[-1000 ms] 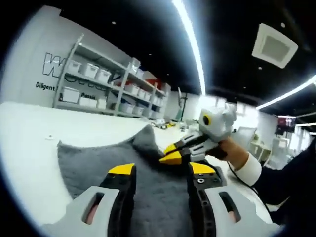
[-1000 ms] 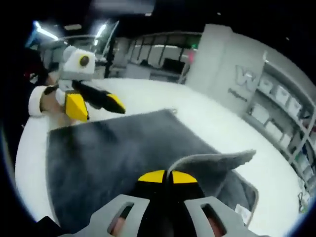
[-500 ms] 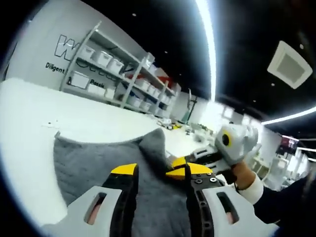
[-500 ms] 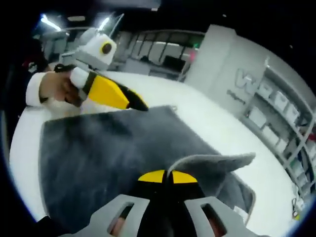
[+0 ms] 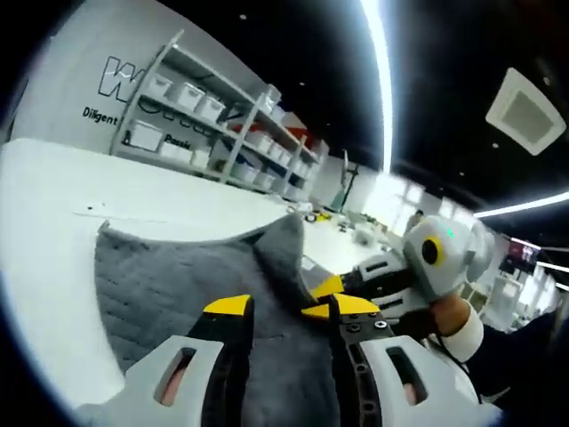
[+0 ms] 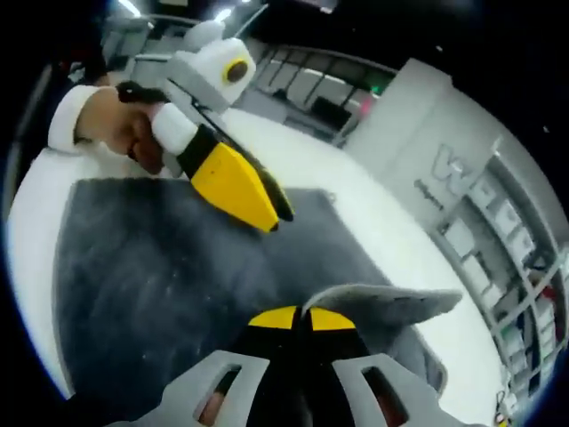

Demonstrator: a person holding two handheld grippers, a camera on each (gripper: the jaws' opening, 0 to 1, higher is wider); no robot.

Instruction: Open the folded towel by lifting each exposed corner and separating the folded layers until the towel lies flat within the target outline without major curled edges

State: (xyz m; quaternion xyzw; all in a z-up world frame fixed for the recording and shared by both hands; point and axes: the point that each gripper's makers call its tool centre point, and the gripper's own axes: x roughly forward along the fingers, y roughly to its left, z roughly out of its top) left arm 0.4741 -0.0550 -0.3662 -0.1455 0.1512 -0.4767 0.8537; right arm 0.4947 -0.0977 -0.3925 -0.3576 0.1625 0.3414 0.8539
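A grey towel (image 5: 169, 285) lies spread on the white table (image 5: 53, 205). One corner of it (image 5: 286, 245) is lifted and stands up as a flap (image 6: 391, 304). My right gripper (image 6: 300, 318) is shut on that raised flap's edge, its yellow tips pressed together. It enters the left gripper view from the right, as the right gripper (image 5: 322, 292) holding the peak of cloth. My left gripper (image 5: 289, 307) is open, hovering low over the towel just short of the raised corner. In the right gripper view the left gripper (image 6: 271, 213) reaches in over the towel (image 6: 151, 285), held by a hand (image 6: 116, 133).
Shelves with white bins (image 5: 196, 116) line the far wall beside black lettering. More shelving (image 6: 524, 258) runs along the right of the right gripper view. White table surface (image 6: 382, 213) surrounds the towel on all sides. A white cuff (image 5: 467, 329) shows behind the right gripper.
My left gripper has moved in over the towel toward the raised corner, now much nearer the right gripper. The right gripper stays shut on the flap.
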